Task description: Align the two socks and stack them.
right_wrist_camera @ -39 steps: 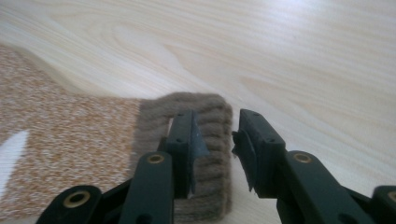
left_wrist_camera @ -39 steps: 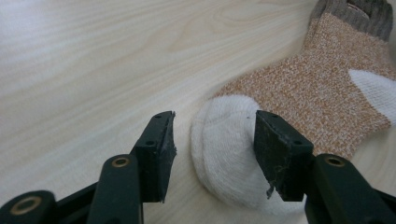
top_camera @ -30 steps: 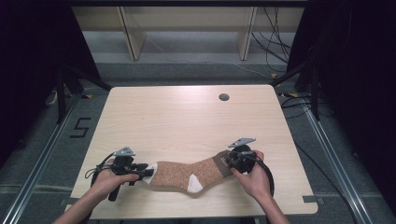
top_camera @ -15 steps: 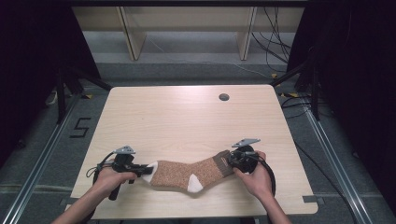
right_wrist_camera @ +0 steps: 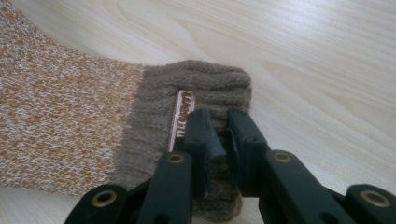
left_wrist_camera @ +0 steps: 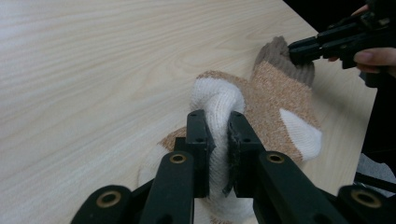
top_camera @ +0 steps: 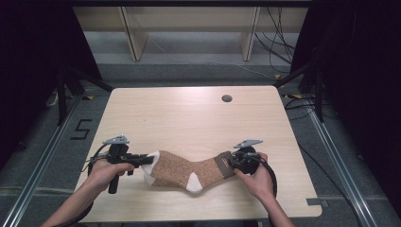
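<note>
Brown knit, the sock (top_camera: pixel 184 169) lay near the table's (top_camera: pixel 189 118) front edge. The left gripper (left_wrist_camera: pixel 217 122) had just clamped its white toe (left_wrist_camera: pixel 217 100), apparently lifting it since a second ago, while the right gripper (right_wrist_camera: pixel 218 122) pinched the cuff (right_wrist_camera: pixel 196 84), so folding could begin.

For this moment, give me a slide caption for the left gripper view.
Left gripper pinches the sock's white toe above the table.

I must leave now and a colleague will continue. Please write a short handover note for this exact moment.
Left gripper: shut on the white toe of the sock, toe lifted a little off the table.
Right gripper: shut on the sock's brown ribbed cuff, which lies on the table.
Done: both ends gripped, sock stretched between them near the front edge.
Left: probably folding or moving the sock; neither has begun.
</note>
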A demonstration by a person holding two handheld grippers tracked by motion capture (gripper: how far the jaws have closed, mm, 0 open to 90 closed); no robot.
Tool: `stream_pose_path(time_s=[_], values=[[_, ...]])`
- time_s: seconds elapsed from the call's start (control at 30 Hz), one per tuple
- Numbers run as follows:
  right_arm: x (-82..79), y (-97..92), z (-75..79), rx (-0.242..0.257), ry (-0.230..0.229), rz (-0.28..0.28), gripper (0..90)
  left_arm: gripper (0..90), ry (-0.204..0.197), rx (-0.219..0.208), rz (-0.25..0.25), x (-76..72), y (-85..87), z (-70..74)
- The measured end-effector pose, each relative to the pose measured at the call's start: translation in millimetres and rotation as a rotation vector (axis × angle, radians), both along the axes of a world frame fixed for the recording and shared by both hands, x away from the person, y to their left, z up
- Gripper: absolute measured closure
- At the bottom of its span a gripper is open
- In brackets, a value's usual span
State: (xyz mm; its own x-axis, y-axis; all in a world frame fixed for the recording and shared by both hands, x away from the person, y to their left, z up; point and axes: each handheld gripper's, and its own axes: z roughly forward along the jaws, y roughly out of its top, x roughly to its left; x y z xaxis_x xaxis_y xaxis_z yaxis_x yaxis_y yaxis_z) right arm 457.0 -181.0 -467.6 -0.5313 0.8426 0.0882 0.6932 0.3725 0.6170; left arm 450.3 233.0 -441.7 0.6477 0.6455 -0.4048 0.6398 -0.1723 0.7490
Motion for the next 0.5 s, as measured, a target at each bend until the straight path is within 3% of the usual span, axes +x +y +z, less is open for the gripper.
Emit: stream_pose_path(time_s=[0.13,0.33,0.4,0.5], values=[[0.5,0.5,-0.3,0.006,0.002,0.001,78.9,80.6,-0.012,0.027,-0.01,1.1,-3.5,3.6],[0.1,0.8,0.3,-0.004,0.004,0.004,78.9,80.1,0.022,0.039,-0.007,1.9,-0.6,-7.4],[0.7,0.8,0.6,-0.009,0.002,0.008,78.8,79.0,0.047,0.086,-0.054,3.3,-1.2,-13.7],[1.5,1.8,1.3,-0.009,0.009,0.003,78.4,72.4,0.081,0.179,-0.025,6.3,-0.7,-35.7]])
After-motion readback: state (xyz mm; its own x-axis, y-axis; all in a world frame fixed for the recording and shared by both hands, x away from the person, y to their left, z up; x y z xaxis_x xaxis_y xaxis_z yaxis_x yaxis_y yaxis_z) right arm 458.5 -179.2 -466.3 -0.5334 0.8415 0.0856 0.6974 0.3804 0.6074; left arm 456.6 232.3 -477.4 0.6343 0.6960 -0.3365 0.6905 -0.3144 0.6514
